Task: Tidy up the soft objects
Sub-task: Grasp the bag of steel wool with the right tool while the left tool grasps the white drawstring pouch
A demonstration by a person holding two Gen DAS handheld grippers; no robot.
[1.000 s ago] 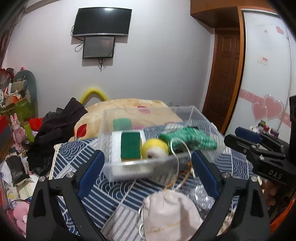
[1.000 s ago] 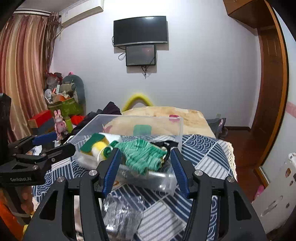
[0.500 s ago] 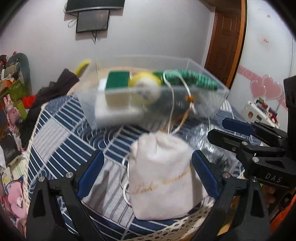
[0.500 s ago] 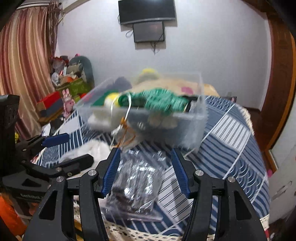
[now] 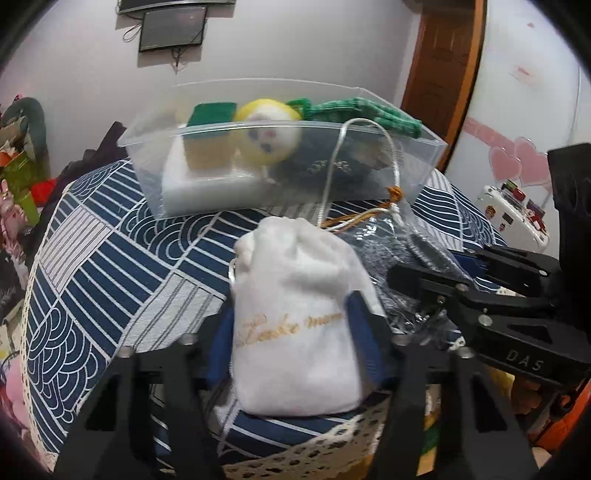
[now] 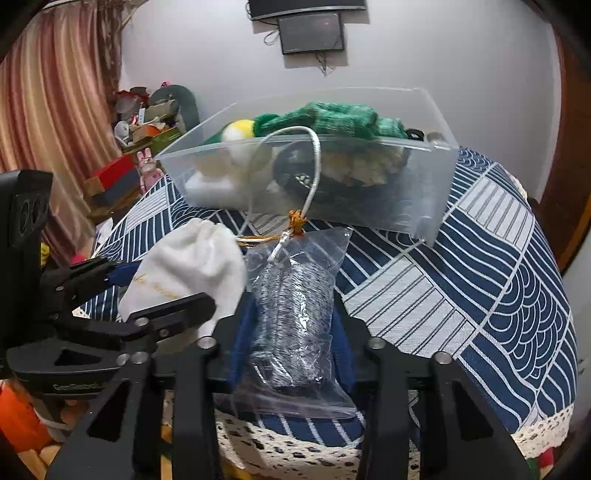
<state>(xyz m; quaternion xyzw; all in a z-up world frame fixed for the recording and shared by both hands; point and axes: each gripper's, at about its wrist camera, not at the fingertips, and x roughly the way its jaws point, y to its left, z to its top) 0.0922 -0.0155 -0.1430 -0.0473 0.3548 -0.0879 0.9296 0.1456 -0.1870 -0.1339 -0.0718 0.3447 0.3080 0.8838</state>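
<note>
Both grippers are dropping closer to the table than a second ago, and their blue pads are now closing in from a wide spread. On the left, the left gripper [image 5: 291,332] is squeezing the white drawstring pouch [image 5: 295,325], which is lying on the blue patterned tablecloth [image 5: 110,266] in front of the clear bin [image 5: 424,166]. Just beside it, the right gripper [image 6: 291,339] is clamping the plastic bag of grey fabric [image 6: 291,314].

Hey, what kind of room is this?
Probably a lived-in bedroom: a wall-mounted TV, a curtain, and a wooden door beside a wardrobe panel with pink hearts.
</note>
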